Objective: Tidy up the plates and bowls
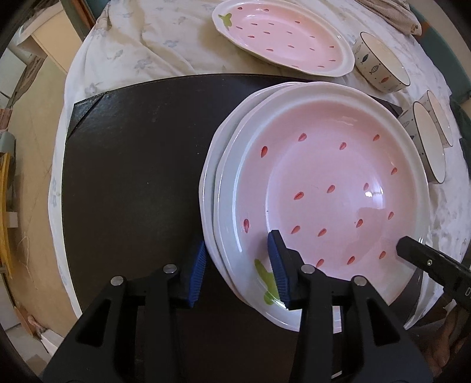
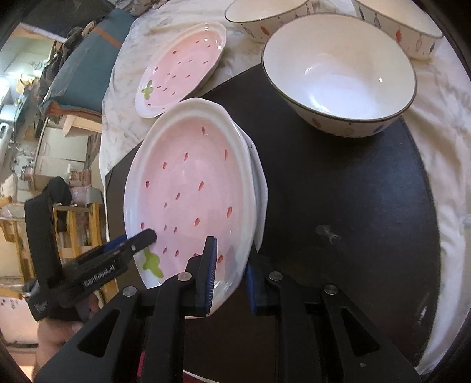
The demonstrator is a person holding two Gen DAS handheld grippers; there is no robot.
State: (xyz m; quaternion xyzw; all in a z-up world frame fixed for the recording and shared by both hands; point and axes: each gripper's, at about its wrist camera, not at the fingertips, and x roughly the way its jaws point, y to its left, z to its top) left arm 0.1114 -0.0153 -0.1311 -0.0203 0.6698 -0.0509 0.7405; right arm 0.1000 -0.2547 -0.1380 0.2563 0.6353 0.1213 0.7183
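- Between the blue pads of the left gripper (image 1: 240, 271) sits the near rim of the top strawberry plate (image 1: 321, 188); the jaws straddle that rim with a gap on the outer side, so a firm clamp cannot be told.
- Right gripper (image 2: 231, 275) likewise brackets the plate's edge, one pad over the pink face and one below the rim; whether it pinches is hidden by the rim itself.
- Under the top plate lies a second plate (image 1: 210, 176), showing only as a white crescent at the left edge.
- Both plates rest on a dark mat (image 1: 132, 176) spread over the tabletop, which wears a pale flowered cloth (image 1: 141, 50).
- A third strawberry plate (image 1: 282, 38) lies on the cloth beyond the mat.
- One white bowl (image 2: 338, 76) with a dark rim stands at the mat's far edge; two more bowls (image 2: 265, 14) are cut off by the frame's top.
- Blurred room clutter, with a wooden rack (image 2: 79, 229) and boxes, fills the left margin.
- The top plate is pink inside with red seed marks, a green leaf near the jaws and a broad white rim.
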